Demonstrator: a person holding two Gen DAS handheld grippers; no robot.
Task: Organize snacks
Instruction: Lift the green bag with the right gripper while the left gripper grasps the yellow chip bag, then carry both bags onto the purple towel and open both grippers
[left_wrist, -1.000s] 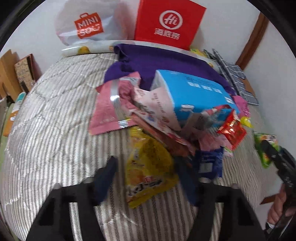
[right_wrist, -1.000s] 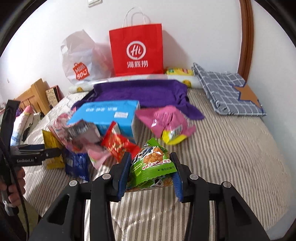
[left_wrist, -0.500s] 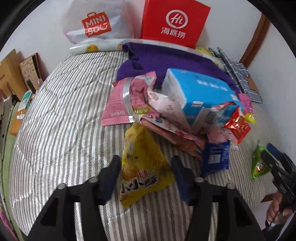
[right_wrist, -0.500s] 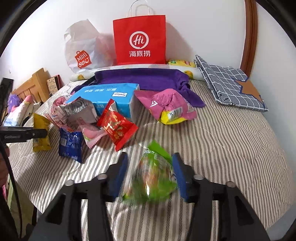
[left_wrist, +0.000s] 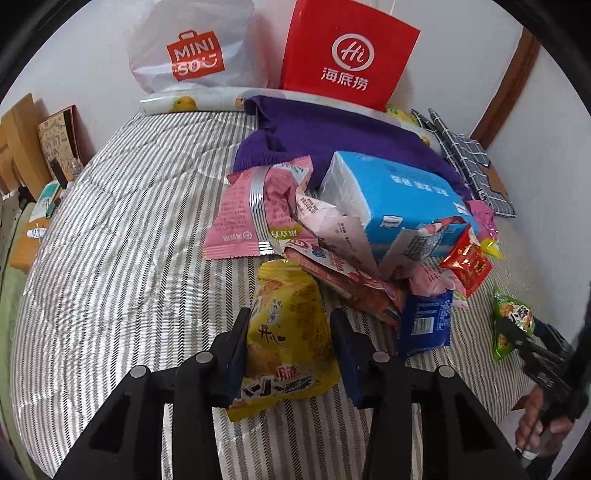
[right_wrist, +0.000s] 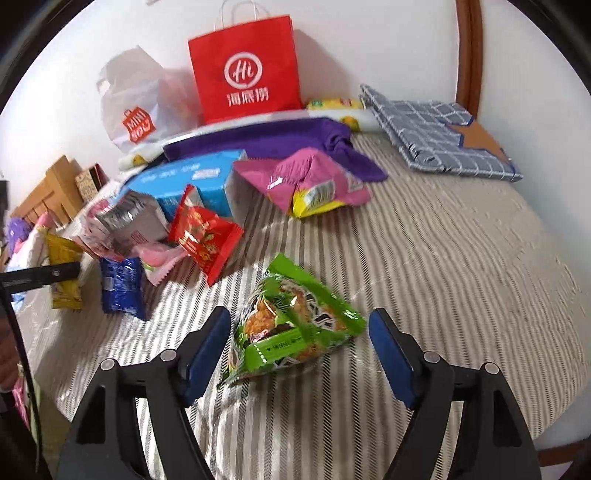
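Note:
A pile of snack packets lies on a striped bed around a blue box. My left gripper is shut on a yellow snack bag, which stands between its fingers near the bed's front. My right gripper is open, with a green snack bag lying loose on the bed between its fingers. The green bag also shows in the left wrist view. A red packet, a dark blue packet and a pink-and-yellow bag lie near the box.
A red paper bag and a white plastic bag stand against the wall at the back. A purple cloth and a checked blue cushion lie at the back of the bed. Wooden furniture stands left.
My left gripper has closed on the yellow bag. My right gripper has opened and dropped the green bag onto the bed.

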